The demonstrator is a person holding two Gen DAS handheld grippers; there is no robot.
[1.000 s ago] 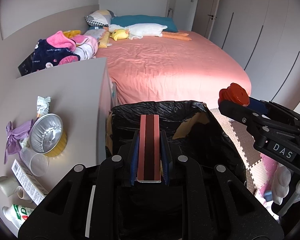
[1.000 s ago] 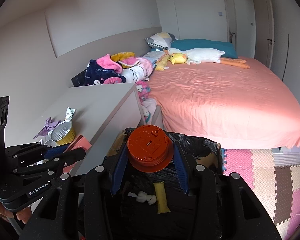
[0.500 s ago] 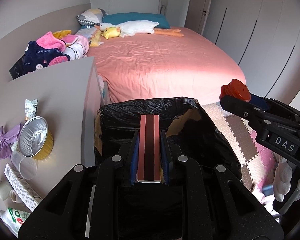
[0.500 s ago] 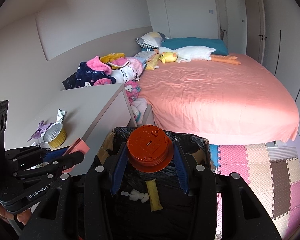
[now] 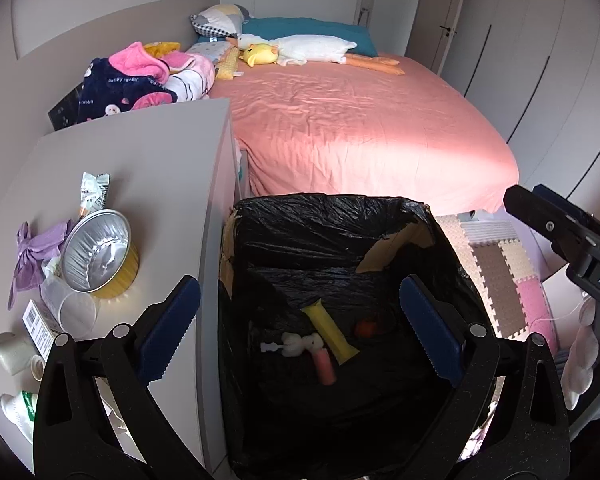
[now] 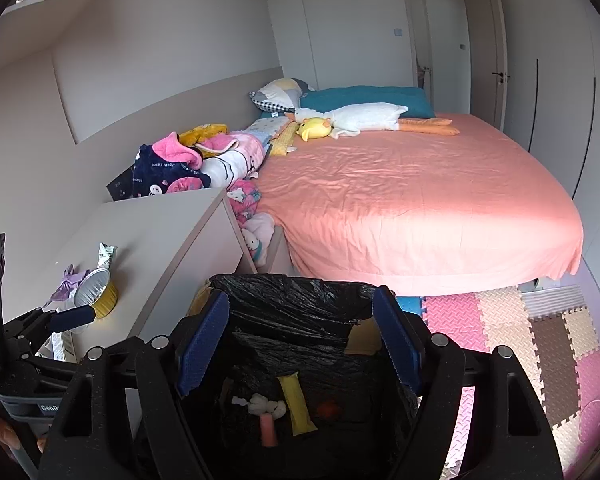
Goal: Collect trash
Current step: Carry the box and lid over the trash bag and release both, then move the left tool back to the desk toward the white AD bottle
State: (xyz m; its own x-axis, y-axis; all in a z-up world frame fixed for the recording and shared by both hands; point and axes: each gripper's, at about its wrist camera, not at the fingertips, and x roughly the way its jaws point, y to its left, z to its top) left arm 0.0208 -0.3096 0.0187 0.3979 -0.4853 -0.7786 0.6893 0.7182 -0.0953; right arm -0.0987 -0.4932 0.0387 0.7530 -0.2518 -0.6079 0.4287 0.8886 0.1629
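Hovering over the black-lined trash bin [image 5: 332, 216], your left tongs [image 5: 296, 332] and right tongs [image 6: 300, 344] have just sprung apart empty, their loads lying inside, while the foil cup [image 5: 98, 254], wrappers and plastic cup [image 5: 74, 314] await on the tabletop [image 5: 148, 160].

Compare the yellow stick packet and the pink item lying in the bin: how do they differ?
The yellow stick packet is long and flat, while the pink item is shorter and looks blurred. The yellow stick packet lies slanted across the bottom of the bin; the pink item lies nearer the camera, beside its lower end. Both rest inside the black liner, below both open grippers.
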